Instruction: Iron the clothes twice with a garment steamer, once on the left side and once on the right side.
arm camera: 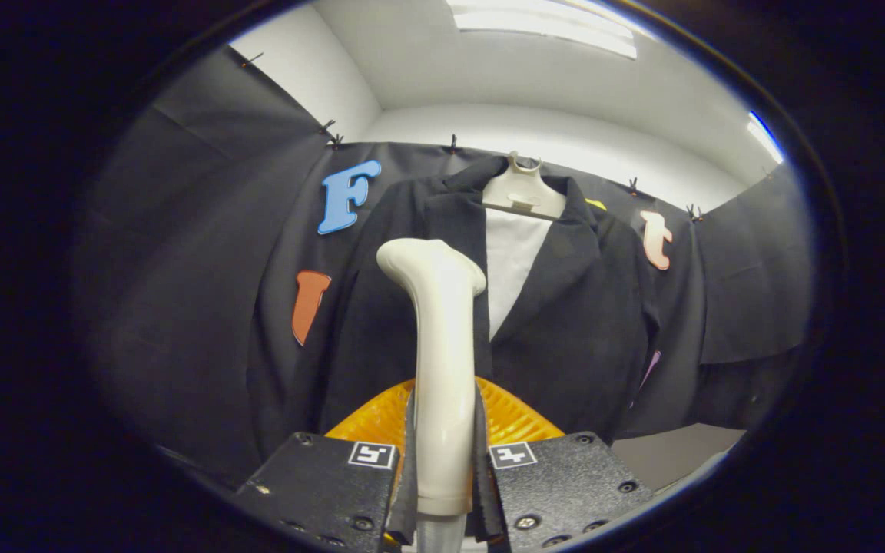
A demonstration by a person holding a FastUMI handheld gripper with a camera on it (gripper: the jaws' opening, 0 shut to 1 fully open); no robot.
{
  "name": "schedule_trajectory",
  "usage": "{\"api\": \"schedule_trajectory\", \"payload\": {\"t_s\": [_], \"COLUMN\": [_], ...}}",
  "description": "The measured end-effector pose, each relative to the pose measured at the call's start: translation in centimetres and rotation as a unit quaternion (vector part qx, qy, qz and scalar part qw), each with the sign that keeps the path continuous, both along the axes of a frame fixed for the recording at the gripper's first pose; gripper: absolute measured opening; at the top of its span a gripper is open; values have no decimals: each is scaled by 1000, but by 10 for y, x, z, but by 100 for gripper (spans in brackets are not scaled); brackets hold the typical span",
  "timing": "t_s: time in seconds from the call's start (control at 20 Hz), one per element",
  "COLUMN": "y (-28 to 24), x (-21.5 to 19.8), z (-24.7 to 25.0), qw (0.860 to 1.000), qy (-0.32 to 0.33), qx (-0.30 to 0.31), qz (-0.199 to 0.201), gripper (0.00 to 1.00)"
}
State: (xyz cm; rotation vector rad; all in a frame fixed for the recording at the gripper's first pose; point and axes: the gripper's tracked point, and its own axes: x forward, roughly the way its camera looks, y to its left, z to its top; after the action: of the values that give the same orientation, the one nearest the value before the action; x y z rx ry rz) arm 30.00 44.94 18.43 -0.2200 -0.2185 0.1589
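My gripper (442,453) is shut on the handle of a cream garment steamer (441,346), which stands upright between the fingers with its head bent toward the garment. Beyond it hangs a black jacket (565,307) on a pale hanger (523,192), with a white lining or shirt (512,261) showing at the open collar. The steamer head sits in front of the jacket's left lapel; whether it touches the cloth I cannot tell.
An orange ribbed piece (512,418) lies just ahead of the fingers, below the jacket's hem. Black cloth walls (204,253) surround the jacket on both sides. A grey surface (673,453) shows low to the right.
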Motion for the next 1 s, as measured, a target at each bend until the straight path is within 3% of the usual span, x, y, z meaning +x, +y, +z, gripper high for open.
{"api": "schedule_trajectory", "payload": {"t_s": [1.0], "y": [-17], "x": [-34], "z": [-86], "qw": [996], "qy": [76], "qx": [-44], "qz": [-19], "gripper": [31]}}
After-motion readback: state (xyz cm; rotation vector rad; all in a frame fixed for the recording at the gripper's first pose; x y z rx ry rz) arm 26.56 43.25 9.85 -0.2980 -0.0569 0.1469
